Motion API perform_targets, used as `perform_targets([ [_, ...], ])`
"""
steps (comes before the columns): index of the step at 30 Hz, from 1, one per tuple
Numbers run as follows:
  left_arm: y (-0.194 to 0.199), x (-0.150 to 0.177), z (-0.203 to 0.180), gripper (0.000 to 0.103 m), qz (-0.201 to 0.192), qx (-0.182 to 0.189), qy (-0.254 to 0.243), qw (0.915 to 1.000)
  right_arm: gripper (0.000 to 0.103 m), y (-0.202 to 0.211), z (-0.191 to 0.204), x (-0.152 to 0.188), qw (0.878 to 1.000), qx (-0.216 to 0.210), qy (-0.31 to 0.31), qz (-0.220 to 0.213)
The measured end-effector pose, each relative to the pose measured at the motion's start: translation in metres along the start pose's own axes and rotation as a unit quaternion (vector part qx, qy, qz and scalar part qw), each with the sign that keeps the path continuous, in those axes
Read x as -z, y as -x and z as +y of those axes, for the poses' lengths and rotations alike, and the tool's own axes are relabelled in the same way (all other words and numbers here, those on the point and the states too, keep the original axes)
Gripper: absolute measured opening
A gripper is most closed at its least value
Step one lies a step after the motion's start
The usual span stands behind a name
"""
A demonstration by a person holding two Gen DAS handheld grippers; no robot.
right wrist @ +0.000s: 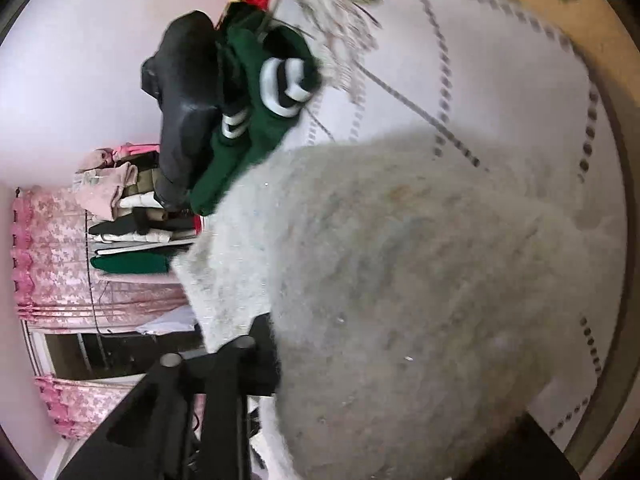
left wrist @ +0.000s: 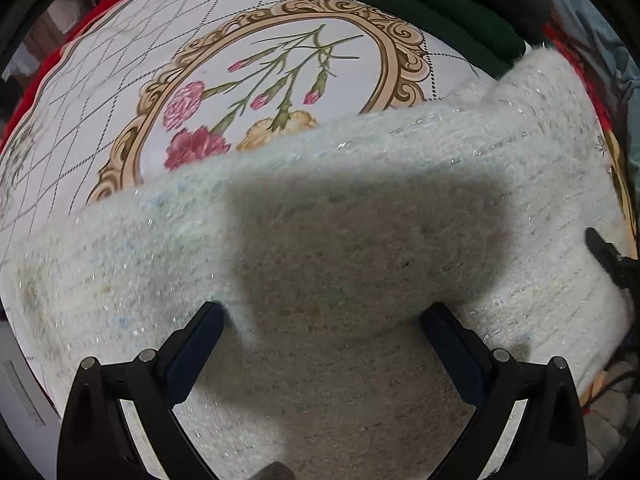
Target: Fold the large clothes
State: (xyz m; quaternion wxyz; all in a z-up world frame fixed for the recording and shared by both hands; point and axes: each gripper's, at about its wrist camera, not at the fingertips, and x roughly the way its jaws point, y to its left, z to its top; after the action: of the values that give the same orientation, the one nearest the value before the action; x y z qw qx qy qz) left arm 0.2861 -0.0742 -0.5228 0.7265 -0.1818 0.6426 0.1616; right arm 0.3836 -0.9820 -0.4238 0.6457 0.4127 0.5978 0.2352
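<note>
Directly beneath the left gripper (left wrist: 324, 320) lies the fluffy pale-grey knitted garment (left wrist: 340, 240), spread over the white floral-print bedcover (left wrist: 120, 92); its jaws stand released, spread wide with the knit below and between them. Beyond those jaws sits a dark green garment (left wrist: 420, 8). At the right gripper (right wrist: 320, 360), the grey knit covers the gap; the jaws appear clenched on its fabric, though blur and cloth hide the far finger.

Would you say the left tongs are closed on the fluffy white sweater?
No, the left tongs stand wide open over the sweater, their pads apart with fabric only beneath them.
</note>
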Motion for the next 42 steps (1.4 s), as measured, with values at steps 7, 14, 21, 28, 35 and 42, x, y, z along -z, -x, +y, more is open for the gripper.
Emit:
perform_targets([
  [7,-0.01,-0.022,-0.052,0.103,-0.005,0.047,-0.077,0.9959,0.018,0.078,0.063,0.027,0.995,0.039,0.068,-0.056],
  [14,-0.027,-0.043,-0.094,0.103,-0.009,0.103,-0.115,0.988,0.018,0.115,0.101,0.045,0.981,0.104,0.141,-0.08],
  [21,-0.021,-0.046,-0.062,0.103,-0.007,0.131,-0.076,0.9885,0.018,0.096,0.156,0.083,0.965,0.124,0.222,-0.057],
  [28,0.029,-0.021,0.029,0.102,-0.036,0.119,0.009,0.9921,0.018,0.046,0.207,0.139,0.952,0.099,0.288,0.004],
  [35,0.08,0.048,0.189,0.102,-0.062,0.055,0.171,0.9818,0.018,-0.042,0.22,0.238,0.914,0.092,0.376,0.119],
  [42,0.11,0.102,0.266,0.102,-0.092,0.002,0.25,0.9639,0.019,-0.12,0.148,0.338,0.851,0.162,0.443,0.23],
])
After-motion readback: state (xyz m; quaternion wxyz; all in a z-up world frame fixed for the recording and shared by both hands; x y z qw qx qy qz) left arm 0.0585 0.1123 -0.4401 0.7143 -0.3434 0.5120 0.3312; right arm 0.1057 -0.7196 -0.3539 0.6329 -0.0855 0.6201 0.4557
